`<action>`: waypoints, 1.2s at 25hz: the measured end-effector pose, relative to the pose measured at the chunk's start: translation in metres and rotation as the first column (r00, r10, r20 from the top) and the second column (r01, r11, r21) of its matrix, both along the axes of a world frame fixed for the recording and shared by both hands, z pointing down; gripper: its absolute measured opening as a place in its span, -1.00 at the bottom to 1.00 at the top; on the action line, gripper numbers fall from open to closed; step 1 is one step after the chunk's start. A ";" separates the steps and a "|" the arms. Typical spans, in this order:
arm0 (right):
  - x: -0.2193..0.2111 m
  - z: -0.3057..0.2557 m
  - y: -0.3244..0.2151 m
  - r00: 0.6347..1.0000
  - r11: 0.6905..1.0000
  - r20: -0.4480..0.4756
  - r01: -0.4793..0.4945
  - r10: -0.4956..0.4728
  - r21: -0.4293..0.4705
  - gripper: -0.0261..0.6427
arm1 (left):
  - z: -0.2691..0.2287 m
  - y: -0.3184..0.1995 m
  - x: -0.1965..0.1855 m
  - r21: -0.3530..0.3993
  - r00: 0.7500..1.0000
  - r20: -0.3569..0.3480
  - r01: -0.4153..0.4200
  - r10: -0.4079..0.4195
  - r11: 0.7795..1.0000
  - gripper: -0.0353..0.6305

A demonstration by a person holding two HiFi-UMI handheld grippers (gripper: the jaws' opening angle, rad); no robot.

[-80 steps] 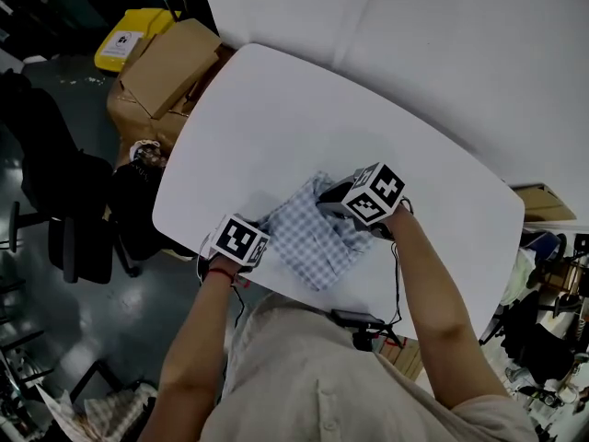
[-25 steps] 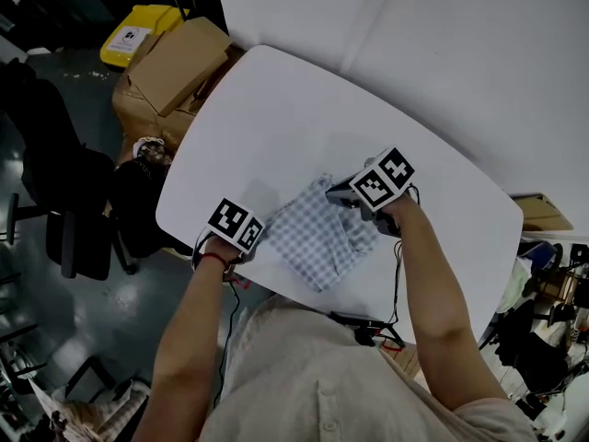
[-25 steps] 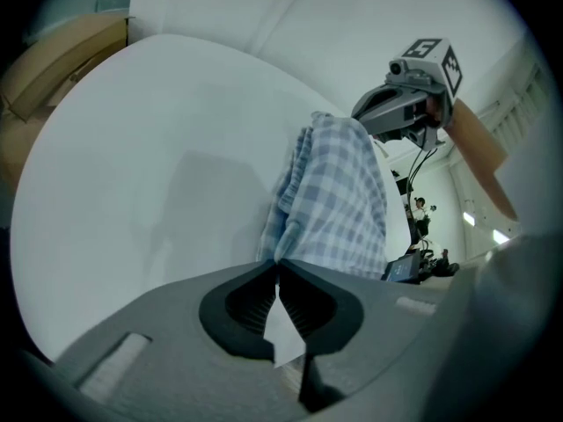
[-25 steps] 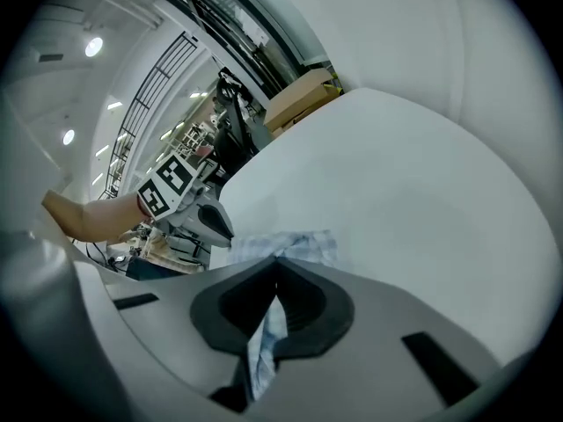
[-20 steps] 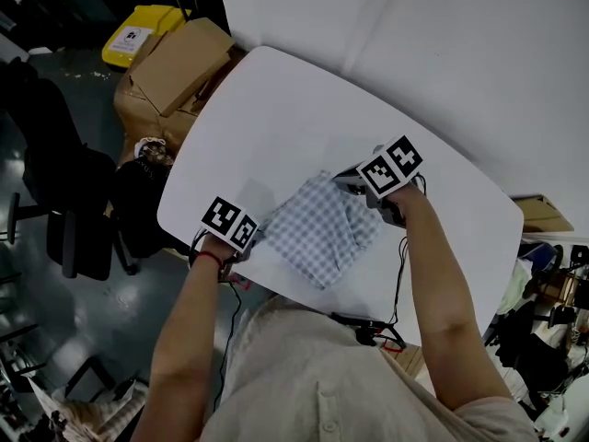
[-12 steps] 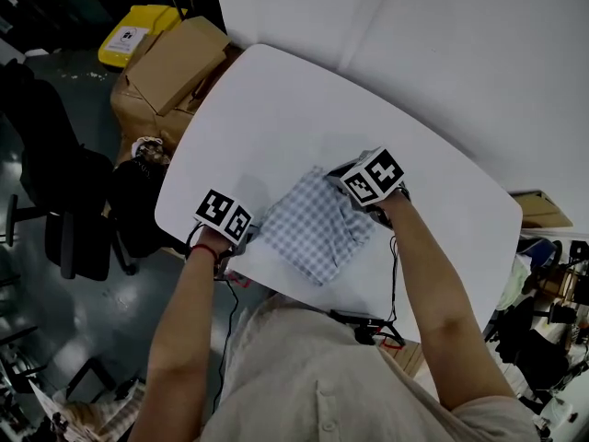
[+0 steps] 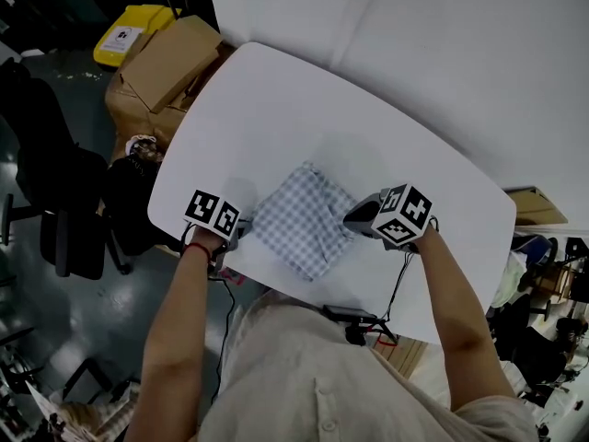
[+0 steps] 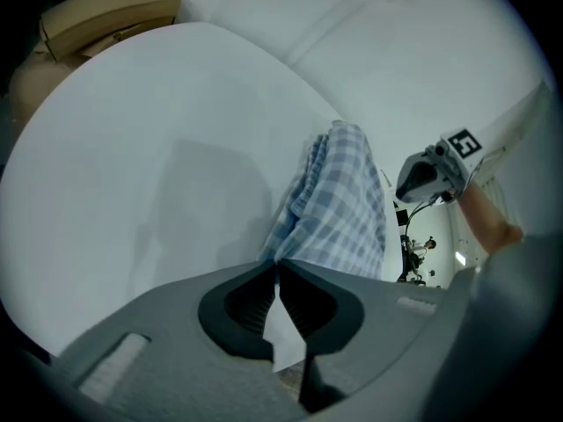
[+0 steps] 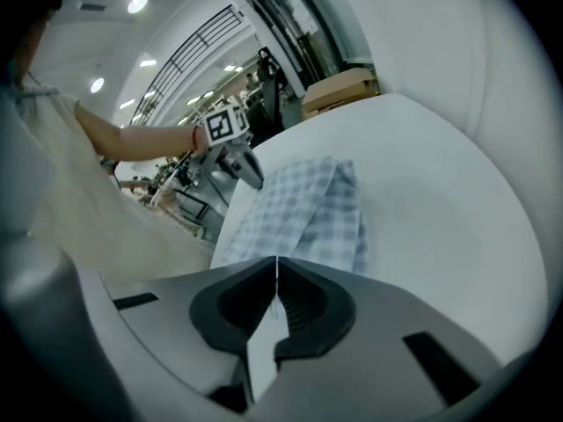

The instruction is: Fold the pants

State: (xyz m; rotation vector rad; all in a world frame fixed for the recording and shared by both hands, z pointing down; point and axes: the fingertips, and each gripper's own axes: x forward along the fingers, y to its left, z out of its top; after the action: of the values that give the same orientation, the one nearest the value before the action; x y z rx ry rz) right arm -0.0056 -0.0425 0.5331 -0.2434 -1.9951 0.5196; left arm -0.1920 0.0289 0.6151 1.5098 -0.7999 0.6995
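**Checked pants lie folded, both tongs shut beside them**

White table, dim workshop floor around it, and we're looking steeply down over the person's shoulders. Closest in, the left gripper has its jaws pressed together with nothing between them, the tip right at the near left corner of the pants. The right gripper is just as tightly closed and just as empty, sitting just off the right edge of the cloth. The pants are a compact blue-and-white checked bundle lying between the two tools, close to the table's near edge.

By my reading the fold is all but finished, so what's left is tidying. To do it well, open the jaws fully before going back in, take every layer at a corner rather than only the top one, and keep the edges square. Closed tips could also press the bundle flat.

Further back: bare tabletop, then a cardboard box and a yellow bin on the floor.

Hard calls: whether the left tip actually touches the fabric I cannot say. The layers underneath are hidden, and the person's body covers part of the table's near edge.
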 end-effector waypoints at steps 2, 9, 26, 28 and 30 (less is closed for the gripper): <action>0.009 0.013 0.016 0.997 0.997 -0.032 0.066 -0.065 0.028 -0.87 | 0.001 0.000 0.000 -0.006 1.000 0.000 0.001 -0.001 1.000 -0.83; 0.012 0.046 0.031 0.993 0.998 -0.111 0.037 -0.042 -0.044 -0.71 | 0.003 -0.001 0.000 -0.039 0.999 -0.004 -0.036 0.036 0.999 -0.83; 0.022 0.029 -0.033 0.990 0.985 -0.111 -0.064 0.082 0.159 -0.87 | -0.001 0.002 -0.001 -0.035 0.999 0.024 -0.048 0.049 0.998 -0.83; 0.017 0.028 -0.045 0.987 0.968 -0.062 -0.131 0.148 0.214 -0.86 | -0.007 -0.002 -0.004 0.021 0.998 0.065 -0.013 0.012 1.000 -0.79; 0.018 0.022 -0.060 0.969 0.940 -0.005 -0.238 0.247 0.245 -0.78 | -0.021 -0.008 -0.013 0.105 0.992 0.127 0.008 -0.021 0.994 -0.62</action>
State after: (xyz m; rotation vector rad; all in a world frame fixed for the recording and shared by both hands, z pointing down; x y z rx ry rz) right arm 0.0127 -0.1029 0.5549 0.1649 -2.0428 0.4241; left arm -0.2053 0.0213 0.5939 1.5627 -0.9559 0.7598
